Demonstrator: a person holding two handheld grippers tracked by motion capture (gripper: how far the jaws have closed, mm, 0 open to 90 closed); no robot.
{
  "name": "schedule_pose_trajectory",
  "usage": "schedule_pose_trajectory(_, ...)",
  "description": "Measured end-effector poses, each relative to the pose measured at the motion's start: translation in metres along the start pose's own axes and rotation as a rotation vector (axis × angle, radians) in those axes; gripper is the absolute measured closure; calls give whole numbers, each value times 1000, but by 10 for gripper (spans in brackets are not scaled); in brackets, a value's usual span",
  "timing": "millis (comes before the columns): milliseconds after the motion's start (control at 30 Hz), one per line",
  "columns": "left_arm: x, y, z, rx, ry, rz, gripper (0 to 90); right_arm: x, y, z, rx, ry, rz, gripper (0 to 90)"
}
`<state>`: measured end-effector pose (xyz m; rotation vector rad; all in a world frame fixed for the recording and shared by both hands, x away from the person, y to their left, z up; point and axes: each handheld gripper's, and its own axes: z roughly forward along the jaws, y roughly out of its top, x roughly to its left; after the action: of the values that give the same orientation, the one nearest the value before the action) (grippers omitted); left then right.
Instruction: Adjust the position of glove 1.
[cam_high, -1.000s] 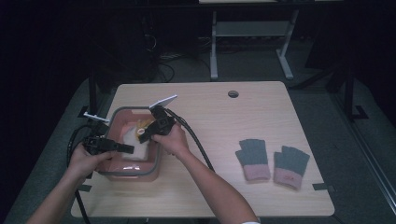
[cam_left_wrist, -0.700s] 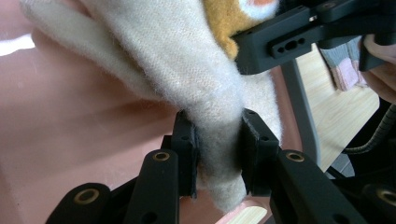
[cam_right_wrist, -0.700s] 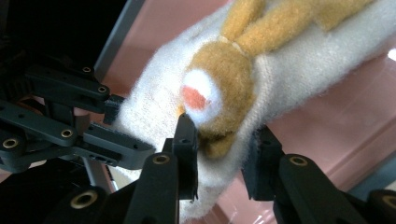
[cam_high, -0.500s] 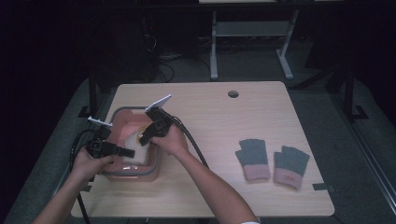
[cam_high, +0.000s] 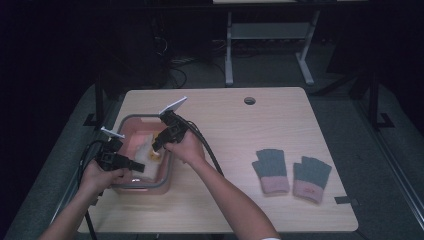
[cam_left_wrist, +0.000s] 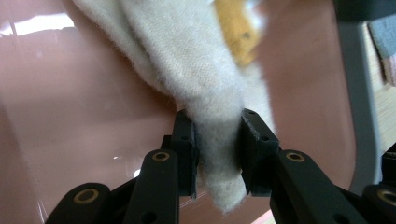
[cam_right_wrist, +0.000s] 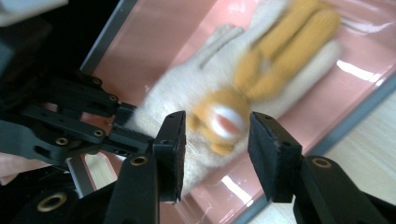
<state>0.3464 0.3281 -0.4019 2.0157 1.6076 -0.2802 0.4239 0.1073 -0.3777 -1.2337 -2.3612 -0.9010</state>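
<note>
Left tool (cam_left_wrist: 218, 154) clamped on cream glove (cam_left_wrist: 205, 88) in bin (cam_high: 165, 177); right tool (cam_right_wrist: 215, 144) apart above it; lift-out pending, likely.

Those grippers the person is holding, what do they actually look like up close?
Each is a black hand-held tool. The left gripper has two flat black jaws on slotted black link arms joined by brass-coloured rivets, and so has the right gripper. From above, each carries a pale three-cornered plate on top, and a thick black cable trails from the right one along the table. The person's forearms are bare, with no sleeves showing.
</note>
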Motion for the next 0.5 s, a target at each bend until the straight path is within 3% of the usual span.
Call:
schedule_pose_trajectory(167,-1,-1,3,-10,15,-7,648,-2,-1,-7,-12,3,-3,567)
schedule_pose_trajectory(333,-3,3,-10,-31,59,5,529,-1,-3,-15,-30,10,-10,566)
schedule_pose_trajectory(500,-13,10,-22,-57,99,32,546,-1,-6,-25,-52,18,-16,560)
